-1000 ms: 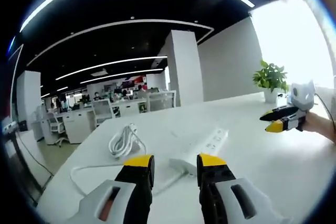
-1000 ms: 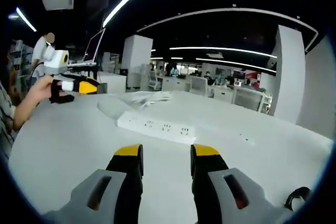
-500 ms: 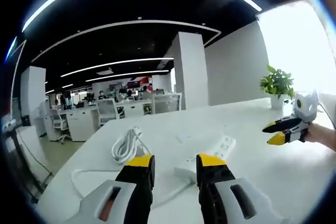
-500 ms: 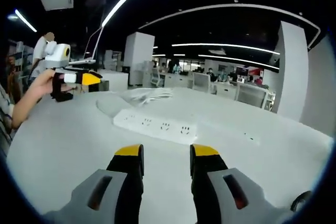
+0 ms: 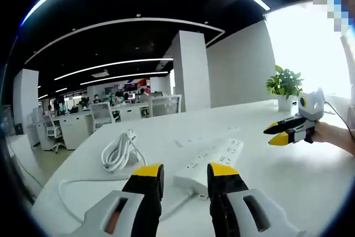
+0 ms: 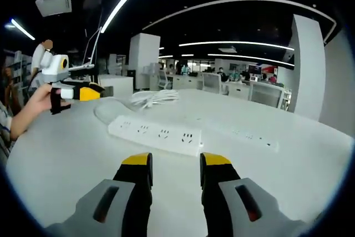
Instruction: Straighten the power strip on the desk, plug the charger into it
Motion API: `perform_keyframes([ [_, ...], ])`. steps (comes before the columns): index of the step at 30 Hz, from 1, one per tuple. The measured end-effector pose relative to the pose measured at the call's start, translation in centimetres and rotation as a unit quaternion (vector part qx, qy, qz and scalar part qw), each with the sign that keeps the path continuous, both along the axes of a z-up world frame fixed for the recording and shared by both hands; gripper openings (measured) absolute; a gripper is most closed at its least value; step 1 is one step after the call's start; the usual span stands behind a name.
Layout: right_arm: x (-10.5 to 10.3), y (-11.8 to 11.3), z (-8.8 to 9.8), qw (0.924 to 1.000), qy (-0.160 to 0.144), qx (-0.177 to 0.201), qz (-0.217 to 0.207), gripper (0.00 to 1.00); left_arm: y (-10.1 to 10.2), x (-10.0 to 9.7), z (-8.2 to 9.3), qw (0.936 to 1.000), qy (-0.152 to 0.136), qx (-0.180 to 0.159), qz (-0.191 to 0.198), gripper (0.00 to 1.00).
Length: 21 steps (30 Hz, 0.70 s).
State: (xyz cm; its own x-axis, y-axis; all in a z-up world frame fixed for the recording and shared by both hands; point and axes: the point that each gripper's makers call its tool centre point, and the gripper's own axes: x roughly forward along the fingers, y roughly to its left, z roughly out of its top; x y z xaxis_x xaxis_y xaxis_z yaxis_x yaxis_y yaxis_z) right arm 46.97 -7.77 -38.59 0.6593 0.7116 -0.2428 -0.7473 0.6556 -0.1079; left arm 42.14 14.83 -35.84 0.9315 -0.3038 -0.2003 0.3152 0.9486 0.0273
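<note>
Found the left gripper (image 5: 183,171) released, jaws parted on nothing, low over the white desk (image 5: 302,181). Found the right gripper (image 6: 175,162) equally slack and empty, also seen in the left gripper view out at 3 o'clock. Placed the power strip (image 5: 209,159) just past the left jaws, running off towards 1 o'clock, slanted rather than square to them; in the right gripper view saw it (image 6: 155,134) lying crosswise at 12 o'clock, near the tips but not touching. Traced its cord back to a coiled bundle (image 5: 117,152) at 10 o'clock. Could not pick out the charger with any certainty. Judged the main risk as follows: would likely pivot the strip instead of squaring it if pushed at one end alone, since nothing pinned the other end. Might also drag against the cord and coil, pulling the strip back askew. Could skid the smooth casing across the bare desktop under a hard sideways nudge. Later, would probably shove the strip away rather than seat the plug unless one gripper braced the body. Noted a potted plant (image 5: 285,81) at 2 o'clock, well apart and out of harm's way. Read no brand or label on strip or grippers; made out a reddish sign (image 5: 133,84) deep in the office, too small to read.
</note>
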Motion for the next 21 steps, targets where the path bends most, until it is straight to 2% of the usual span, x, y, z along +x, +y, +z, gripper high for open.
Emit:
perform_keyframes([
  [9,2.0,0.1,-1.7,0.9997,0.023,0.001,-0.002,0.32,-1.3,-0.1,-2.0,0.9993,0.015,-0.004,-0.034,0.32],
  [14,2.8,0.3,-1.8,0.9996,0.025,0.007,0.005,0.31,-2.0,-0.1,-3.3,0.9984,0.032,0.000,-0.046,0.33],
  [21,4.1,0.2,-1.7,0.9992,0.029,0.026,0.004,0.29,-2.6,-0.1,-3.8,0.9977,0.037,-0.007,-0.056,0.32],
])
